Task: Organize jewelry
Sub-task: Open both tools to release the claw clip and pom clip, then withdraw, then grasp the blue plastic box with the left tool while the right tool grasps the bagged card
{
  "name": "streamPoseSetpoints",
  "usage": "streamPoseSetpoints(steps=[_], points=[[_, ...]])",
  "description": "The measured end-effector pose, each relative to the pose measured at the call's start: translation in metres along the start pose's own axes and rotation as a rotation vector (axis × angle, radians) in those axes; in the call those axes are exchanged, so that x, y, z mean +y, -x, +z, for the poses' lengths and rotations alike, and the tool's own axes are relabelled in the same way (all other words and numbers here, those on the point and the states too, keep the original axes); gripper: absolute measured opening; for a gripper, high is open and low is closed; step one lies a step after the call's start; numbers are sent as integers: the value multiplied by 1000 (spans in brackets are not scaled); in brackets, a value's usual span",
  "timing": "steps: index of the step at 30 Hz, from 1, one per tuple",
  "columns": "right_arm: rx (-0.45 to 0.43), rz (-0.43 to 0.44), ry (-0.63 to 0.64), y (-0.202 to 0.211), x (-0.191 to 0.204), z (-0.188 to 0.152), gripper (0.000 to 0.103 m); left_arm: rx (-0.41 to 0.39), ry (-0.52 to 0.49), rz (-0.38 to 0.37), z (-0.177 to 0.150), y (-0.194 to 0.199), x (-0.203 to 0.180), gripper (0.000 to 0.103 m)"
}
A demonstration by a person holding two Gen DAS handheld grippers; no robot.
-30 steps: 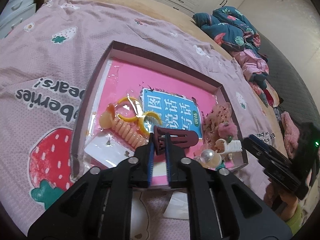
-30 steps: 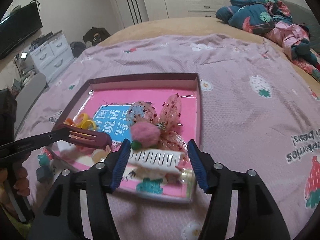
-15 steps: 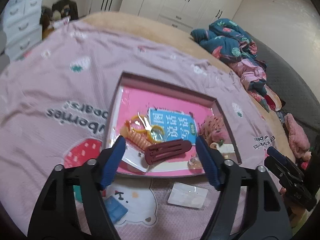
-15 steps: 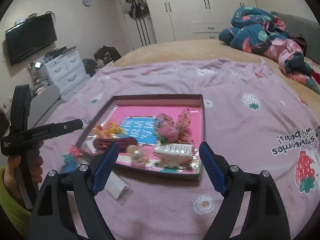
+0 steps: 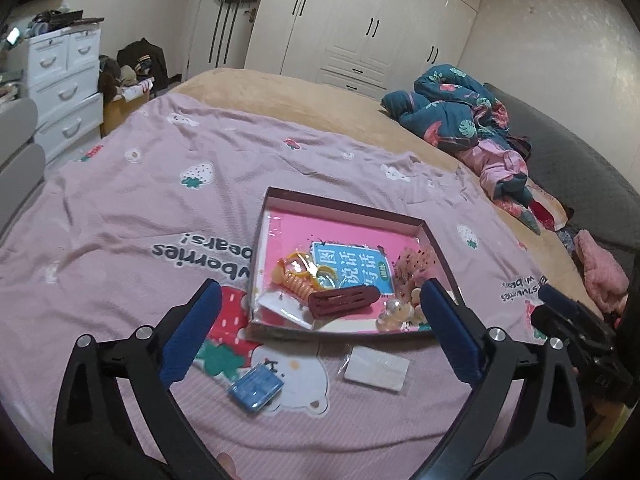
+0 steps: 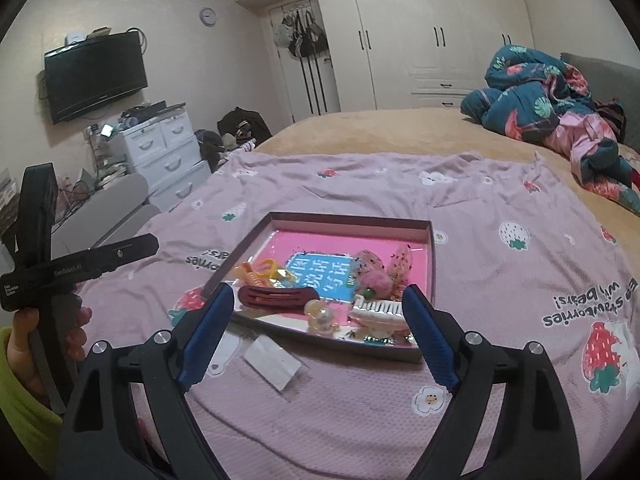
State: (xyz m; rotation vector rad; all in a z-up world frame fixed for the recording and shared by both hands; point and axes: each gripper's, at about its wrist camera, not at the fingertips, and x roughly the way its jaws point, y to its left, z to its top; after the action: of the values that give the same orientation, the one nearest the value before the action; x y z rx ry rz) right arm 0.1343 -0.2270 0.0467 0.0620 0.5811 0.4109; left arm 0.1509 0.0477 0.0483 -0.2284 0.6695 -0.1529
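Lettering on the blanket [image 5: 120, 208] read "berries bears!". One dark red clip [image 5: 343, 301] lay at the tray's [image 5: 344, 204] six o'clock. Left gripper [image 5: 320, 320] and right gripper [image 6: 318, 322] had just been opening, both wide, empty.

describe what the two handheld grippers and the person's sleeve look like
Both the left gripper and the right gripper have matte black angular frames with silver round bolts, and their fingers are lined with ribbed blue pads. Seen from the right wrist camera, the left gripper's black body carries small white lettering, too small to read fully. The sleeve at that hand is yellow-green.
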Motion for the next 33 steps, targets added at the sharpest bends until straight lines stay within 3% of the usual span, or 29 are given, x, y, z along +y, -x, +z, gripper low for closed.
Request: streamPoseSetpoints(steps=[8, 19, 27, 33], points=[[-2, 21, 52, 6, 18, -3, 85, 2, -55, 78, -17, 15, 5, 93], [61, 50, 103, -10, 37, -17, 85, 77, -91, 162, -39, 8, 23, 93], [179, 70, 149, -47, 42, -40, 85, 161, -80, 165, -57, -9, 44, 93], [278, 63, 186, -85, 41, -59, 85, 217, -91, 137, -68, -25, 46, 85]])
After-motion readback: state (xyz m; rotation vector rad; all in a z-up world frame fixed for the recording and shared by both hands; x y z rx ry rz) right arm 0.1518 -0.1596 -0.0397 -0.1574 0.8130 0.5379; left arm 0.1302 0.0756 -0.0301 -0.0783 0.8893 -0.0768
